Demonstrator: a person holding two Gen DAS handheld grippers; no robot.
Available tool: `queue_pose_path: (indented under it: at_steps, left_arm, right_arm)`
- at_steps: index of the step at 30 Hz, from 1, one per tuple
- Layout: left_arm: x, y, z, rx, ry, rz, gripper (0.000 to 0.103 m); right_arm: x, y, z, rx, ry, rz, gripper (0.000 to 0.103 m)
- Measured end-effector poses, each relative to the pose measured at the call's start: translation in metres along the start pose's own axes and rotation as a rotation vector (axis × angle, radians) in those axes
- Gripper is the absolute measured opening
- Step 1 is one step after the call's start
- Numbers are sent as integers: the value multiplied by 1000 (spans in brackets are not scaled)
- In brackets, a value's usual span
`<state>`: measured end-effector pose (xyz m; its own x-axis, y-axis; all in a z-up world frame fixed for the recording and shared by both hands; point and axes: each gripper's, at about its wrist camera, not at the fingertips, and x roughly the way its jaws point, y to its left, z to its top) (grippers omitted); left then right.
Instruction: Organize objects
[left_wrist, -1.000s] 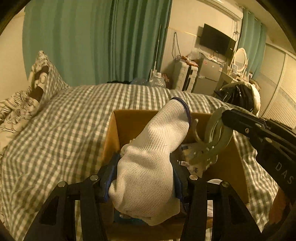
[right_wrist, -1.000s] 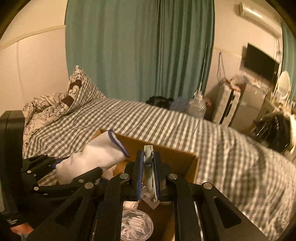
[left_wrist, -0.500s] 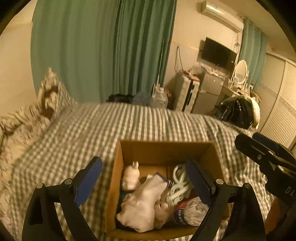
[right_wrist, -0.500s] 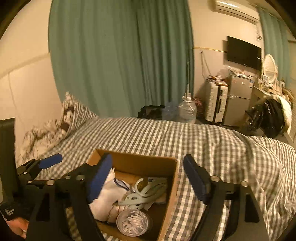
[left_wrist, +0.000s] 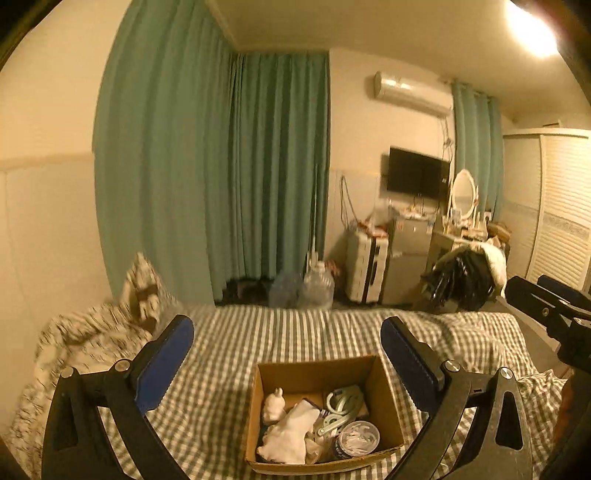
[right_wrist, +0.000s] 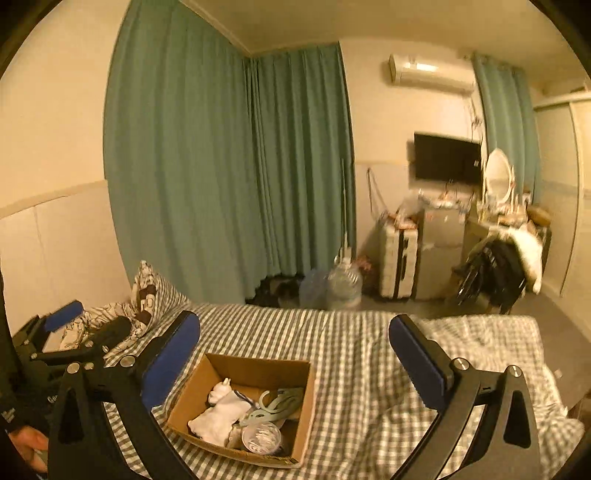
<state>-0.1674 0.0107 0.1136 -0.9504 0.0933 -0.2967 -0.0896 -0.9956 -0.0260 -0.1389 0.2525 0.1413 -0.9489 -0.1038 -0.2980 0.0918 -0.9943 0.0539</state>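
Left gripper (left_wrist: 287, 345) and right gripper (right_wrist: 294, 341): both wide apart, holding nothing, above the cardboard box (left_wrist: 384, 402) on the bed (left_wrist: 295, 332).

Both grippers, left (left_wrist: 286, 334) and right (right_wrist: 295, 332), now spread wide and empty, pulled back above the box (left_wrist: 384, 395); glove (left_wrist: 291, 432) and hanger (right_wrist: 280, 404) lie inside, below the fingertips.

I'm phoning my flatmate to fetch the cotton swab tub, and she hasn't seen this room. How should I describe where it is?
On the checked bed sits an open cardboard box. Inside it, at the near right corner, stands the swab tub, next to a white sock and pale hangers. It is the only round, clear-lidded thing there, with white sticks showing through.
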Motion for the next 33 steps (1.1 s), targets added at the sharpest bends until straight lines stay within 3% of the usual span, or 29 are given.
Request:
queue_pose_path:
  at_steps: [4,11,17,23,33]
  left_arm:
    - [-38,-3,-4,6,-68,10,103]
    - [-77,-9,-30,0,-96,15,103]
    - [-95,-10,-72,-26,-90,56,103]
    - [-95,-2,-125,-45,-10,95,103]
    - [-86,10,-153,-50,50,131,103]
  right_arm:
    - [-39,2,-5,-46,-49,-48,103]
    - [-79,9,-41,-94,-73,-101,103]
    - [-77,12,-92,-52,-36,-127,103]
    - [-51,19,-153,-81,42,-144,103]
    - [-42,26,-167,-89,70,-114,103]
